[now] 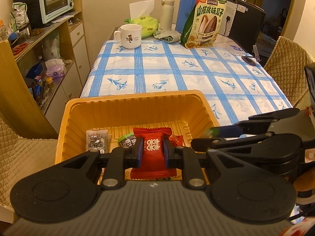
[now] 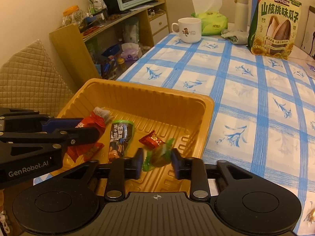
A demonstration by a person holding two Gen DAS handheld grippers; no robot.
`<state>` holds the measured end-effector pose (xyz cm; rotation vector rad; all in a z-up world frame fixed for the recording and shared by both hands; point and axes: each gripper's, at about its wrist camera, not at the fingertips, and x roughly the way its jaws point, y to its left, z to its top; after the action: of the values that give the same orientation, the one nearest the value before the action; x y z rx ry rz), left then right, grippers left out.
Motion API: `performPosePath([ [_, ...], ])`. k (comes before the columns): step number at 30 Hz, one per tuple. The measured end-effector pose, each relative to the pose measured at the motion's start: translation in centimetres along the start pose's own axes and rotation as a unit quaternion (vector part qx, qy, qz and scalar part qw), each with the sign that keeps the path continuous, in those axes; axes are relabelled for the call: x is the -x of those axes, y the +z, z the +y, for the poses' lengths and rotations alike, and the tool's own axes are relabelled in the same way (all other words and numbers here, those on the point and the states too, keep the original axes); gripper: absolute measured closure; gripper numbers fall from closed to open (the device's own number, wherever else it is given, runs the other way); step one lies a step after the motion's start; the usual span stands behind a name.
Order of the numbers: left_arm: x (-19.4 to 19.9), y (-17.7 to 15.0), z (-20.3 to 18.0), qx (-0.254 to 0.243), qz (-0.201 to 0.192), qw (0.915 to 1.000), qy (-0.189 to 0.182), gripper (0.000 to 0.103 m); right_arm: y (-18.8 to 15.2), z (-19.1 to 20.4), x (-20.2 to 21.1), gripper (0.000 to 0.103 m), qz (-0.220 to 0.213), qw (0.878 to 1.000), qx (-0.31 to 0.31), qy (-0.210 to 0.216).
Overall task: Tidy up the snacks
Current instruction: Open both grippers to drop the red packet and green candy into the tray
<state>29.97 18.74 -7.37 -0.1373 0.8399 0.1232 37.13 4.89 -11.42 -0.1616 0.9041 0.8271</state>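
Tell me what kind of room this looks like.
Probably a home dining area or kitchen corner: a table with a blue checked tablecloth holding a mug and tissue pack, a toaster oven on a cluttered shelf, and padded chairs.

Orange tray (image 1: 135, 106), red packet (image 1: 152, 151), blue-and-white checked tablecloth (image 1: 177, 68).

Orange tray (image 1: 135, 108) holds red packet (image 1: 152, 153), wrapped snacks.
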Motion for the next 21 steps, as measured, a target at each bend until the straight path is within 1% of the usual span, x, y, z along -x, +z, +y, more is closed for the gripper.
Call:
performPosePath([
  [1, -0.1, 0.1, 0.0, 0.0, 0.0, 1.0, 0.0, 0.084, 0.1, -0.1, 0.1, 0.062, -0.004, 1.0, -0.001, 0.001],
  [10, -1.0, 0.6, -0.4, 0.001, 0.004, 1.0, -0.007, 0.084, 0.6, -0.4, 0.6, 0.061, -0.012, 1.0, -0.003, -0.002],
  [17, -2.1, 1.1, -0.4, 0.015, 0.011, 0.9997, -0.012, 0.084, 0.7, -1.1, 0.7, 0.061, -0.012, 1.0, -0.011, -0.006],
  [19, -2.2, 1.2, -0.3, 0.018, 0.011, 0.9997, -0.013, 0.081, 0.7, -1.3, 0.7, 0.061, -0.013, 1.0, -0.013, -0.006],
  [20, -2.3, 1.3, -0.3, 0.018, 0.01, 0.9997, -0.011, 0.074, 0.7, -1.3, 0.8, 0.061, -0.013, 1.0, -0.014, -0.005],
  [21, -2.2, 1.3, -0.2, 0.02, 0.009, 0.9997, -0.008, 0.07, 0.7, -1.4, 0.7, 0.061, -0.013, 1.0, -0.014, -0.004],
])
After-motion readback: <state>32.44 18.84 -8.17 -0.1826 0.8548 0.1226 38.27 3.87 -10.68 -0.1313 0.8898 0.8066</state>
